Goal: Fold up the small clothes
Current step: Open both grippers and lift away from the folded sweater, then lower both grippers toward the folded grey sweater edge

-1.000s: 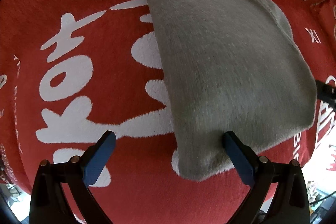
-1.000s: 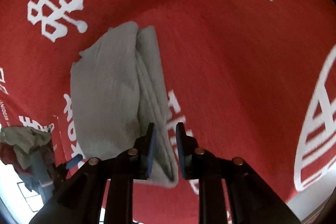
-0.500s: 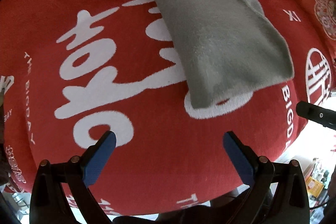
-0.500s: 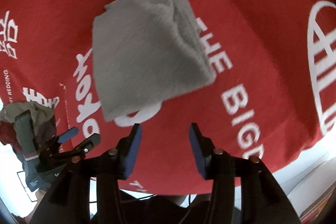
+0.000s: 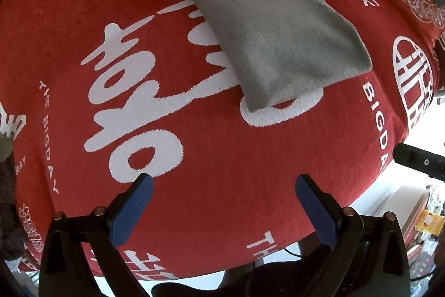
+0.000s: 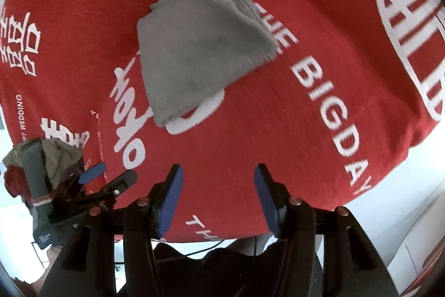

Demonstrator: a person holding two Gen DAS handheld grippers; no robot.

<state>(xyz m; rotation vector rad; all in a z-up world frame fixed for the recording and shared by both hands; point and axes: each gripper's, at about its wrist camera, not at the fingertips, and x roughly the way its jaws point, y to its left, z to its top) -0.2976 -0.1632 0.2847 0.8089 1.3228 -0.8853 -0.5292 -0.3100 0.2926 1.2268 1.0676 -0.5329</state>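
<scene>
Both sets of fingers open and empty, farther than before from the folded grey cloth (image 5: 272, 41), right gripper (image 6: 218, 196) just widened.

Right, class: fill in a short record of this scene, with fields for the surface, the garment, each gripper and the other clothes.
surface: red cloth with white printed characters
garment: grey cloth, folded flat on the red cloth
left gripper: open, empty, clear of the grey cloth
right gripper: jaws have just been opening, nothing between them
other clothes: crumpled pile at the cloth's edge, beyond the left gripper in the right wrist view
</scene>
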